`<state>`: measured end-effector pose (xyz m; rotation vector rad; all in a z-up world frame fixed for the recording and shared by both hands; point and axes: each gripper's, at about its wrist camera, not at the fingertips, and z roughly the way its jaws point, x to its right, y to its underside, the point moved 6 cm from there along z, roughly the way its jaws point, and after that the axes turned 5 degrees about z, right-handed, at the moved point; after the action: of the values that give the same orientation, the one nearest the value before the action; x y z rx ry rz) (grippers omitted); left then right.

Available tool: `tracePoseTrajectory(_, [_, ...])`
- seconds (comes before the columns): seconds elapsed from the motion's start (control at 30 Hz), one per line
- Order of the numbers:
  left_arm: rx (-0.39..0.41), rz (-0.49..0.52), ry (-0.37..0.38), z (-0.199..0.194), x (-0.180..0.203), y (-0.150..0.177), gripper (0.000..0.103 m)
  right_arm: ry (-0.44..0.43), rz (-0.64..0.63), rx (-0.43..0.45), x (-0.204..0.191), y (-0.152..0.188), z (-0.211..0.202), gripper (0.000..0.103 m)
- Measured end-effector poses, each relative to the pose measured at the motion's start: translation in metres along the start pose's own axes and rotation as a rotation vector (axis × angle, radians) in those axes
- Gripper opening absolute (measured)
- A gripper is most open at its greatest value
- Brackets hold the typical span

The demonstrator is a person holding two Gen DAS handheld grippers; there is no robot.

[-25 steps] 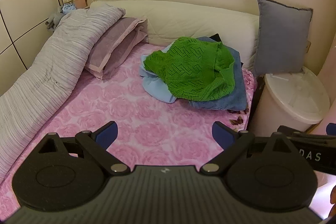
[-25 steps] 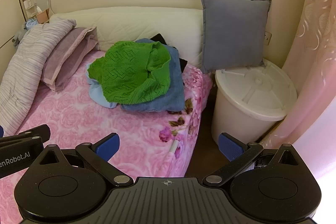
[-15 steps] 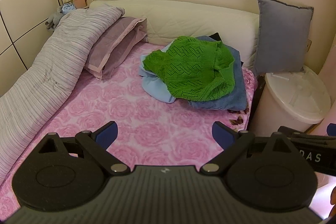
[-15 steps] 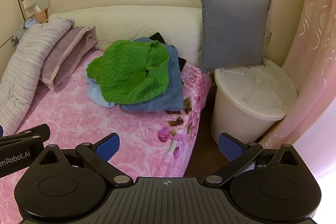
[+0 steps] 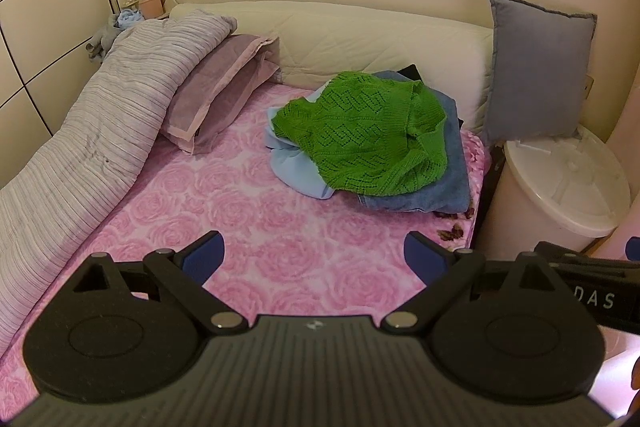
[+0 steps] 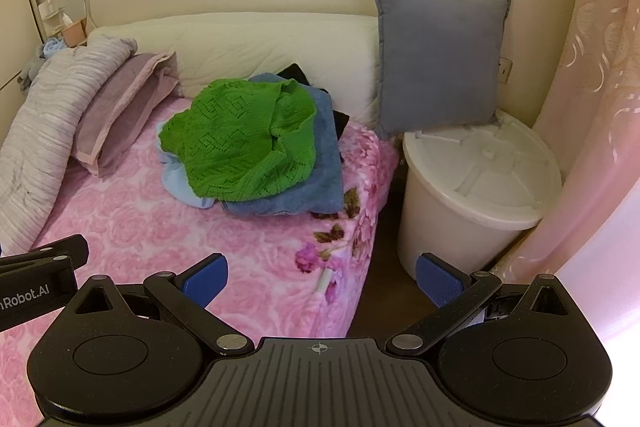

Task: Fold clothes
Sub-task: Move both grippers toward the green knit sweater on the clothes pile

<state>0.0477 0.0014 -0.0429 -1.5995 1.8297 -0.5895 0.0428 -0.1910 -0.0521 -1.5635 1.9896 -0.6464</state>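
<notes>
Left wrist view: left tool [image 5: 312, 251] released, empty, over the bed [image 5: 248, 227]; green knit sweater [image 5: 360, 135] lies ahead, slightly right, atop the clothes pile.
Right wrist view: right tool [image 6: 320, 279] released, empty, at the bed's edge; sweater [image 6: 244, 143] ahead-left, well apart.
Nearer: likely left.
</notes>
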Motion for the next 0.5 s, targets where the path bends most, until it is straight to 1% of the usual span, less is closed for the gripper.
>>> tracePoseTrajectory(0.5, [0.022, -0.002, 0.015, -0.001, -0.017, -0.003, 0.095, 0.011, 0.002, 0.032, -0.016, -0.002, -0.004, 0.103])
